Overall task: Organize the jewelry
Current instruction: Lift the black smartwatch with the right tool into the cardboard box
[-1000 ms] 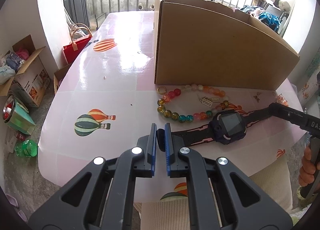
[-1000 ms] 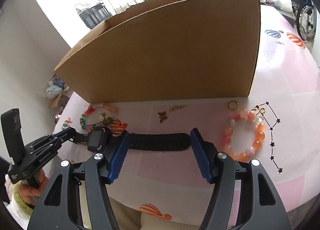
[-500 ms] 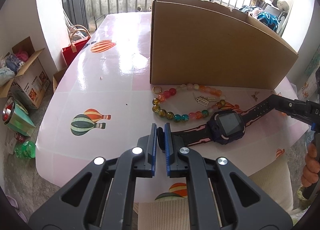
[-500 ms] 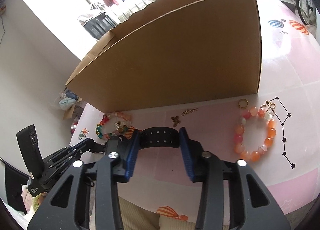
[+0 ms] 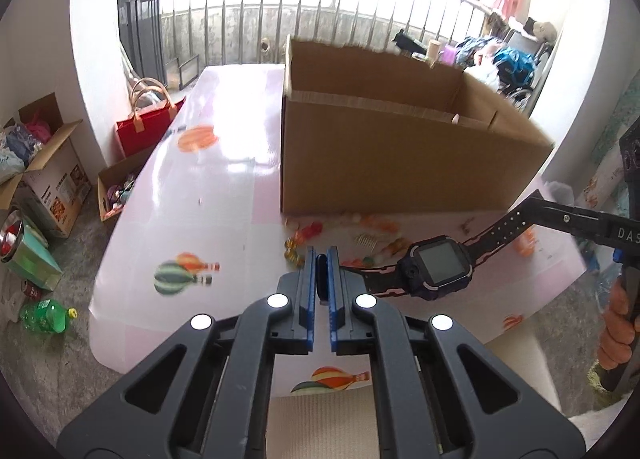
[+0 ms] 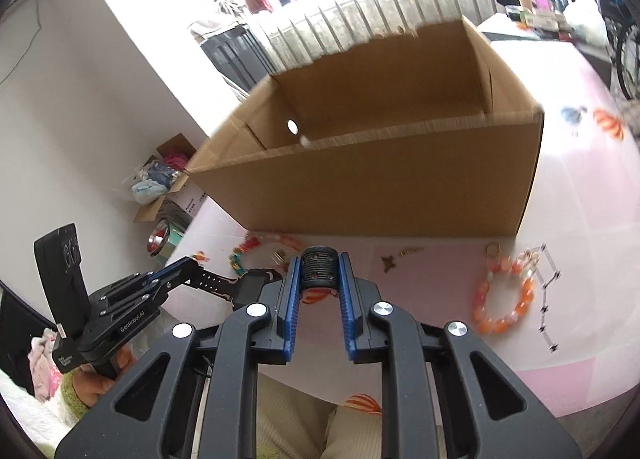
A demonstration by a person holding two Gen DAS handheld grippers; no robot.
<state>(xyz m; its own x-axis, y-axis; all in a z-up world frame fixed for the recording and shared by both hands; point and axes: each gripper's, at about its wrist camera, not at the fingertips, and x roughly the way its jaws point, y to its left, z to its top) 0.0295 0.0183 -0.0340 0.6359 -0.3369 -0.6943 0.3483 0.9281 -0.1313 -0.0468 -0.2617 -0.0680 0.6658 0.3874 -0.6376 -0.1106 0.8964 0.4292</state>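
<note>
Watch [image 5: 438, 266] hangs above the desk [image 5: 224, 195] before the cardboard box [image 5: 400, 167], one strap end clenched in the left gripper [image 5: 321, 279], the other between the closing right gripper [image 6: 319, 279] fingers.

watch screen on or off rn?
Cannot tell; probably off. The dark blue smartwatch, strap ends in both tools, shows a blank grey face, no lit digits.
</note>
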